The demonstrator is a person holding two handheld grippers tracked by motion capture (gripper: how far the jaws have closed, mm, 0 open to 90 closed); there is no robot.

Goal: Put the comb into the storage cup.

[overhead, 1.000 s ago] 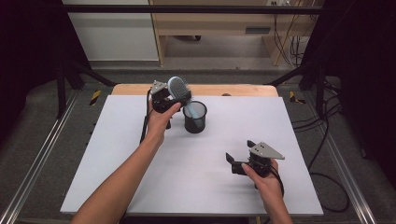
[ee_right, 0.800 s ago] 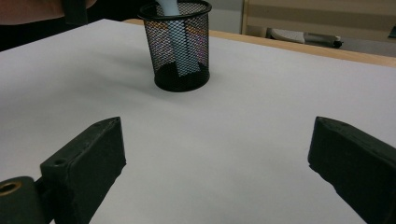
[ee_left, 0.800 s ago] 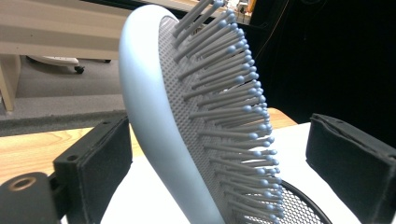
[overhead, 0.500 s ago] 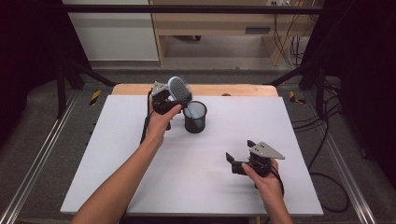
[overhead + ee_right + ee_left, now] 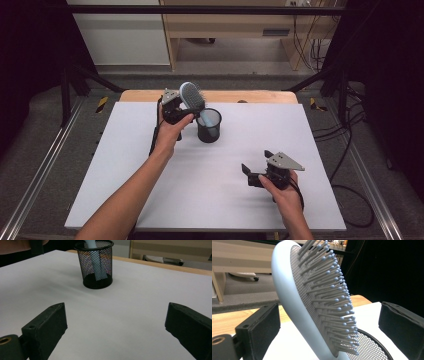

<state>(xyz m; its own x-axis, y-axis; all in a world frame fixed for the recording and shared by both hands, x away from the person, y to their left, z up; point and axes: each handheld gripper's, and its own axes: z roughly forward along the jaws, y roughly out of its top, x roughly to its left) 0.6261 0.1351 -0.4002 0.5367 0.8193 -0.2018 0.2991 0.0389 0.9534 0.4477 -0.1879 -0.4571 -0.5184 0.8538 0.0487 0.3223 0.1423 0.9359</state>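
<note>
A pale blue hairbrush (image 5: 192, 96) stands handle-down in a black mesh cup (image 5: 209, 126) at the back of the white table top (image 5: 150, 175), its head leaning left over the rim. My left gripper (image 5: 186, 111) is open, its jaws wide apart on either side of the brush head (image 5: 312, 302), with a gap showing at each jaw; the cup rim (image 5: 372, 347) lies just below. My right gripper (image 5: 256, 162) is open and holds nothing, low over the table at the front right. It faces the cup (image 5: 96, 265), where the brush handle (image 5: 96, 262) shows through the mesh.
A bare wooden strip (image 5: 250, 96) runs along the table's back edge. Metal rails (image 5: 40, 170) flank the table, cables (image 5: 350, 165) trail on the floor at the right, and a wooden cabinet (image 5: 225, 25) stands beyond.
</note>
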